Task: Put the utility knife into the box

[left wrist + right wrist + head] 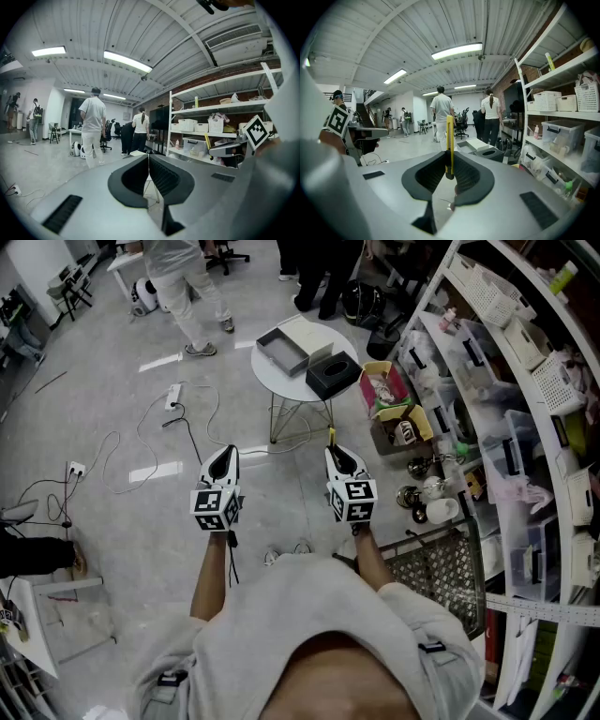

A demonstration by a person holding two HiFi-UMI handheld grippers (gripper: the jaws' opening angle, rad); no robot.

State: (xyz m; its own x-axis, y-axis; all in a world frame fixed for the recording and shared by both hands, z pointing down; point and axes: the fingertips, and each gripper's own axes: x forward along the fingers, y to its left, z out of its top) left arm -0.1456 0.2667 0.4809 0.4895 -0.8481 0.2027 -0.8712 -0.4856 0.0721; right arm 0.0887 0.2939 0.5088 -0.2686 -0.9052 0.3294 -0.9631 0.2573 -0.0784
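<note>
Nearest to the camera, two devices are held out in front of the body over the grey floor, side by side and apart. The left hand-held gripper [228,452] is seen with its jaws closed together, and nothing is held between them. The right hand-held gripper [334,452] is closed on a slim yellow utility knife [450,138]. The knife's lower end is clamped between the jaws and the rest of it sticks out past the tips. A white power strip [174,395] with loose cables is laid on the floor further out. Beyond it, a round white worktop [281,379] on thin metal legs is seen, well apart from the knife. An open grey rectangular box [281,351] and a black rectangular box [333,375] are placed on it. White metal shelves [562,69] loaded with baskets and bins are found along the right side. Farthest away, a person in white clothes [183,277] is seen standing.
</note>
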